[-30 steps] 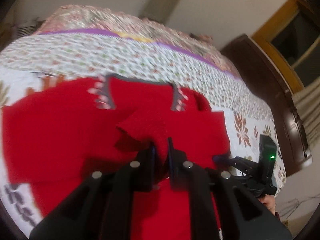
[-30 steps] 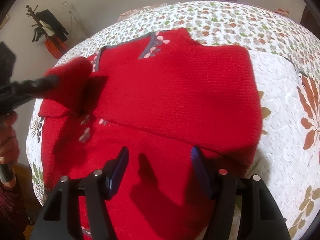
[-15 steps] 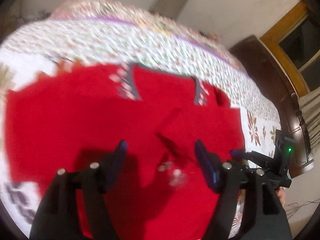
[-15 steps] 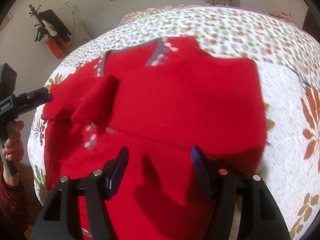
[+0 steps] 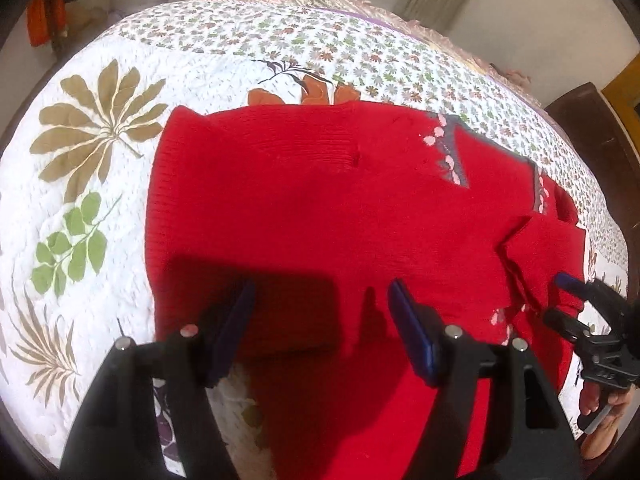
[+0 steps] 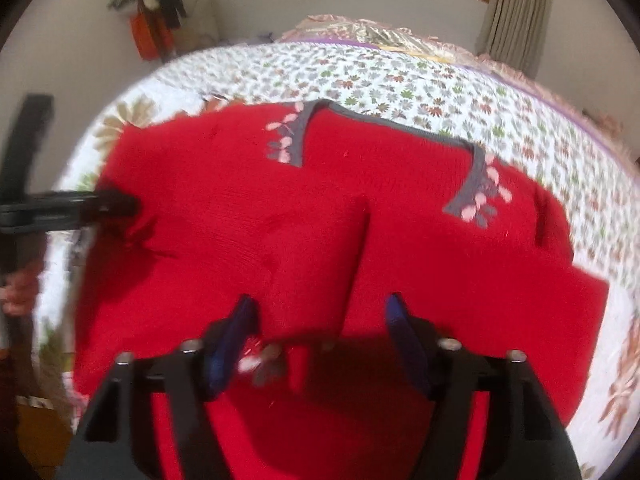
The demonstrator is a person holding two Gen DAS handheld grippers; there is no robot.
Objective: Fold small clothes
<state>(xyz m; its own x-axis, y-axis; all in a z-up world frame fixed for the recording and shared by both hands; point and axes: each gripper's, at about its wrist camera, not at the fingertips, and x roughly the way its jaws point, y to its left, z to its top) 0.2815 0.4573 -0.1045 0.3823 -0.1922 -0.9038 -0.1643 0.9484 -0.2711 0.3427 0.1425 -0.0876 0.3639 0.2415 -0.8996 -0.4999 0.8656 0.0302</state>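
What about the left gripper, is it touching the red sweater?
Cannot tell. Right wrist view puts the left gripper by creases in the red sweater, but blurred.

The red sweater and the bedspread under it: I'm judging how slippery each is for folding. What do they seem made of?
Red sweater: apparently a matte knit, wool or acrylic, since fine ribbed rows show along its edge; the grey neckline trim looks knitted too. Bedspread: looks like quilted printed cotton, with stitched dimples and leaf motifs, no sheen. Neither looks slippery.
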